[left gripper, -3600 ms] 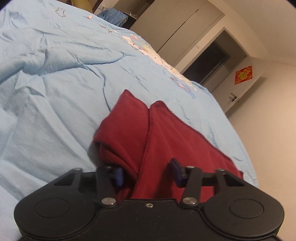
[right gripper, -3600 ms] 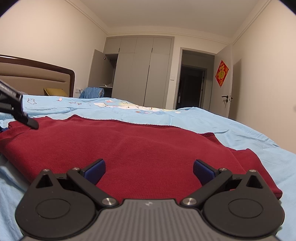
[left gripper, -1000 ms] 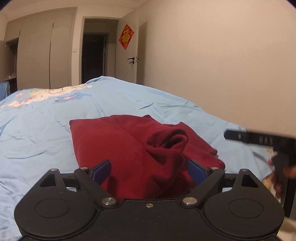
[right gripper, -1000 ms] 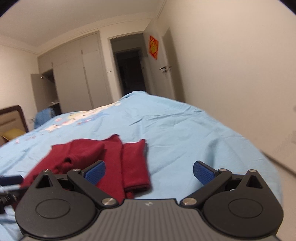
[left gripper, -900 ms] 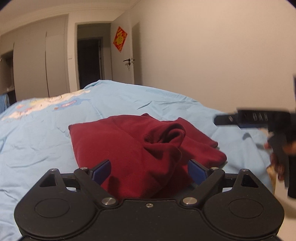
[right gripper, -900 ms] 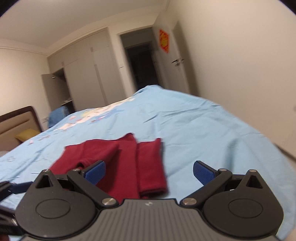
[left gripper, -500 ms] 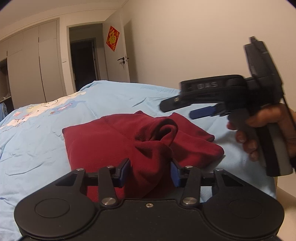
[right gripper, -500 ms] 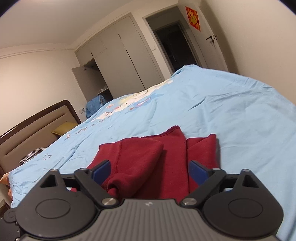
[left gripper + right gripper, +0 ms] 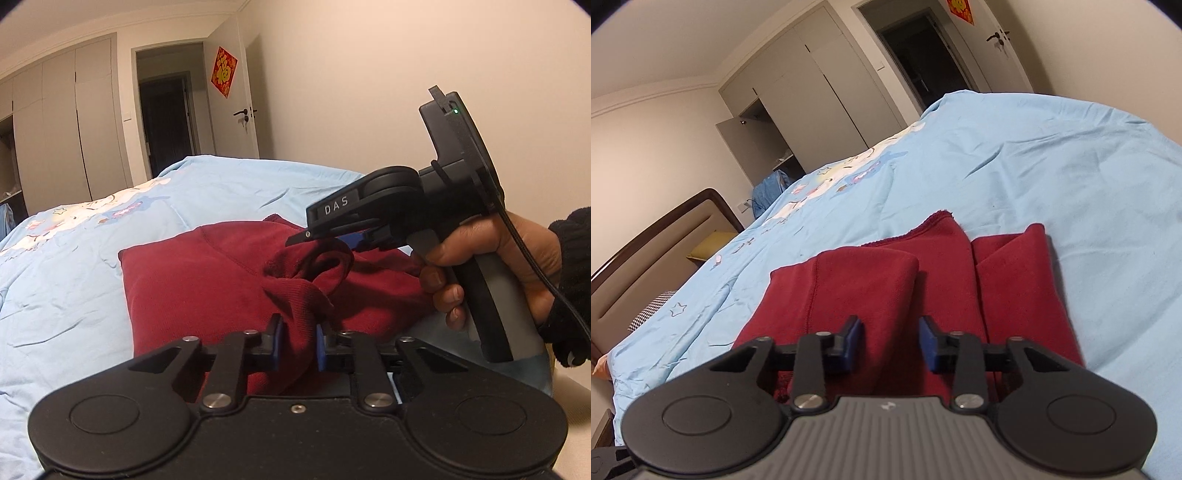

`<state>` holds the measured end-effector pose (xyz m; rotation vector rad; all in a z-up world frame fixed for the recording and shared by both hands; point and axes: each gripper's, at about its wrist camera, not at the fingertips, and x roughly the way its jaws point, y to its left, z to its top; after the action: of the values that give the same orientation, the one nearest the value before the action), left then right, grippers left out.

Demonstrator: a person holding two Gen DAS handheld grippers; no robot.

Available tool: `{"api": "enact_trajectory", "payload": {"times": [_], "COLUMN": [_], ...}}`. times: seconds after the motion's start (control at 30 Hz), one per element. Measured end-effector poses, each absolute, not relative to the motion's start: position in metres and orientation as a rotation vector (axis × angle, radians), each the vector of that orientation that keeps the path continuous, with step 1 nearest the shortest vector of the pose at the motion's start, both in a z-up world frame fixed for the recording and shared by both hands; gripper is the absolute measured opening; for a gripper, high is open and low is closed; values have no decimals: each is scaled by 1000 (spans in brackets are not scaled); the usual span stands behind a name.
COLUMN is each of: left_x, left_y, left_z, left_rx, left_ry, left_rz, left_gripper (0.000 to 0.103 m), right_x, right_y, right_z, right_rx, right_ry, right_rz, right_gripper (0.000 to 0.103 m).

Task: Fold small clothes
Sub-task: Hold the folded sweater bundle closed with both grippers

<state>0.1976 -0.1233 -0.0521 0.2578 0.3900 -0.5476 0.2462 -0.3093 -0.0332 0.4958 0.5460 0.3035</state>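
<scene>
A dark red garment (image 9: 192,280) lies partly folded on the light blue bed cover (image 9: 66,288). My left gripper (image 9: 298,345) is shut on a bunched fold at the garment's near edge. In the same view a hand (image 9: 480,266) holds my right gripper (image 9: 325,240) over the raised bunch in the garment's middle. From the right wrist, the red garment (image 9: 871,288) shows as layered folds, with a sleeve-like strip at the right. My right gripper (image 9: 891,345) has its jaws drawn in against a thick fold between its pads.
The bed cover (image 9: 1052,158) stretches far and right, with a cartoon print near the pillows. A wooden headboard (image 9: 665,247) stands at the left, a grey wardrobe (image 9: 820,92) and a dark doorway (image 9: 923,62) behind. A bare wall runs beside the bed's right edge.
Both grippers were open a second ago and have closed onto the garment. The right gripper swung in from the right to the garment's middle.
</scene>
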Motion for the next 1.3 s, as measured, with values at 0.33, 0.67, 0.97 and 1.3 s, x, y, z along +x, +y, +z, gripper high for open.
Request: {"api": "enact_trajectory", "payload": {"times": [0.33,0.67,0.97,1.3], "left_x": [195,201,208,208], "left_y": [-128,-136,-143,-142], "left_z": [-48,-40,-41,-45], "left_rx": [248,231,235,251], "left_ry": [372,344,351,377], "left_rz": [-552,-612,-640,-641], "left_gripper": [8,8,8,8], "right_x": [240,236,231,248], "right_y": [-303,-322,-349,-344], "right_z": [-21,-10,-12,-18], "right_rx": [432,426,472,490], "right_ry": [486,435,414,484], "right_rz": [304,257,179,262], "right_gripper": [12,10,1,42]}}
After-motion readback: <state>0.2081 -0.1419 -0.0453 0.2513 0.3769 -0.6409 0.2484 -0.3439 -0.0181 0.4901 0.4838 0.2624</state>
